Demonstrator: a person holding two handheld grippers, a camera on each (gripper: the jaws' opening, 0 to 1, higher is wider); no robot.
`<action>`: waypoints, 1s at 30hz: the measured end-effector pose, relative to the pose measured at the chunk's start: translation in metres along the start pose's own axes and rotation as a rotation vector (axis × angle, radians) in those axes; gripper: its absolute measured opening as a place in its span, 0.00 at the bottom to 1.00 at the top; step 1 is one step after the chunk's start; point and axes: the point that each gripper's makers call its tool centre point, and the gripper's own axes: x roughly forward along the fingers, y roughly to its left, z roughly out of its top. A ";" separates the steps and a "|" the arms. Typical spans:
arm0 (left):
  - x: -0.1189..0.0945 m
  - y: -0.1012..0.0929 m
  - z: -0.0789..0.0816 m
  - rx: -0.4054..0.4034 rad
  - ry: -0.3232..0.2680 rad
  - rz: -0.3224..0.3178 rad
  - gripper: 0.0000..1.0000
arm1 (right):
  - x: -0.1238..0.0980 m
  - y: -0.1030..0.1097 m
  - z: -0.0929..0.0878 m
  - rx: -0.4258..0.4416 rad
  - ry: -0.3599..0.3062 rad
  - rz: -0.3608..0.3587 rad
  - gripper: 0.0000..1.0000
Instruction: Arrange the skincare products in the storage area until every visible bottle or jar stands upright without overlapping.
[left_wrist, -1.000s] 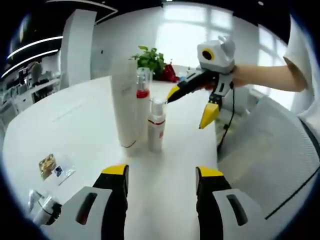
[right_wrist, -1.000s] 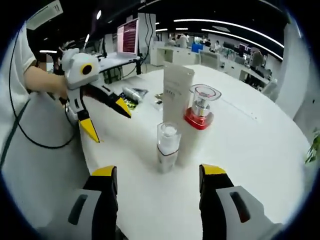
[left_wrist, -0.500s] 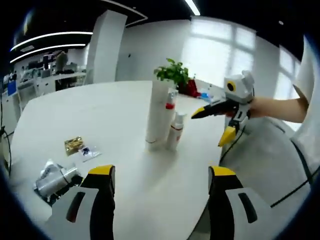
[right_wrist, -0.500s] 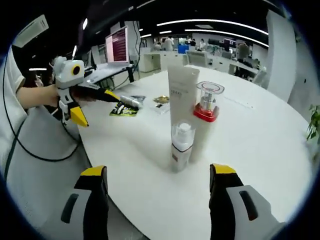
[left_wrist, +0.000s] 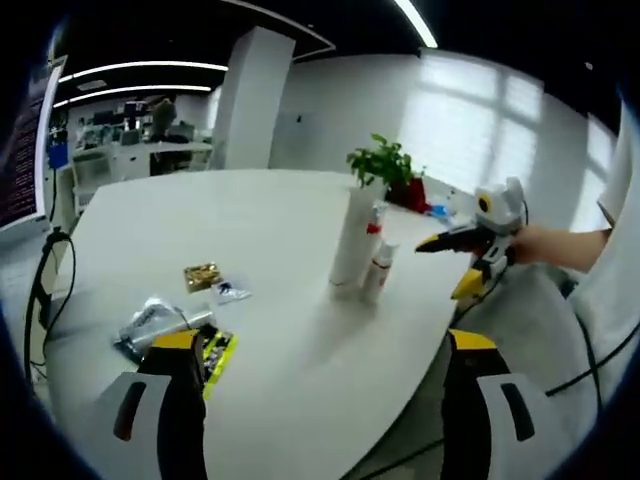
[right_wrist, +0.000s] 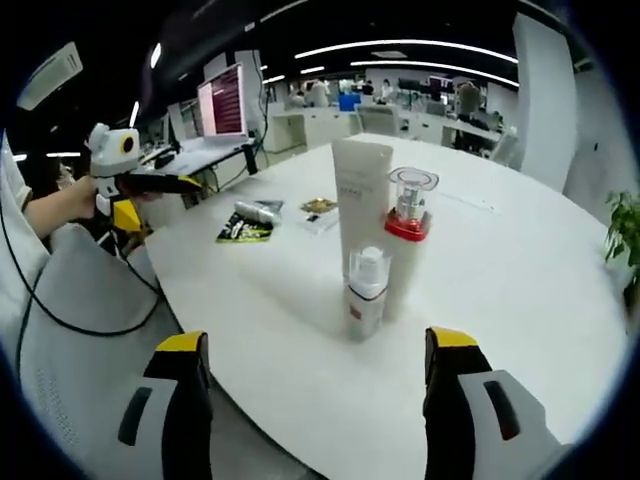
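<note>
Three skincare products are standing upright in a tight cluster mid-surface (right_wrist: 520, 300): a tall white tube (right_wrist: 361, 205), a red-collared pump bottle (right_wrist: 409, 235) and a small spray bottle (right_wrist: 366, 295). Both the left hand-held gripper (left_wrist: 320, 395) and right hand-held gripper (right_wrist: 318, 385) are hanging wide open, gripping nothing, well back from them. Foil sachets (right_wrist: 245, 222) are lying off to the side, and a potted plant (left_wrist: 385, 165) is sitting behind.

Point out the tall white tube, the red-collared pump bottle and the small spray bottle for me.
Tall white tube (right_wrist: 358, 195), right gripper view, on its printed front face.
Pump bottle (right_wrist: 407, 225), right gripper view, on its red collar.
Spray bottle (right_wrist: 365, 297), right gripper view, on its body.
</note>
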 end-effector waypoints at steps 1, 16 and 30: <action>-0.004 0.003 -0.002 -0.009 -0.001 0.003 0.94 | -0.001 0.001 0.001 0.002 -0.002 0.000 0.88; -0.025 0.006 -0.016 -0.042 0.005 0.033 0.99 | -0.006 0.009 -0.007 0.015 0.012 -0.010 0.92; -0.014 0.014 -0.021 0.015 0.071 0.027 0.99 | -0.002 0.009 -0.012 0.005 0.037 -0.022 0.99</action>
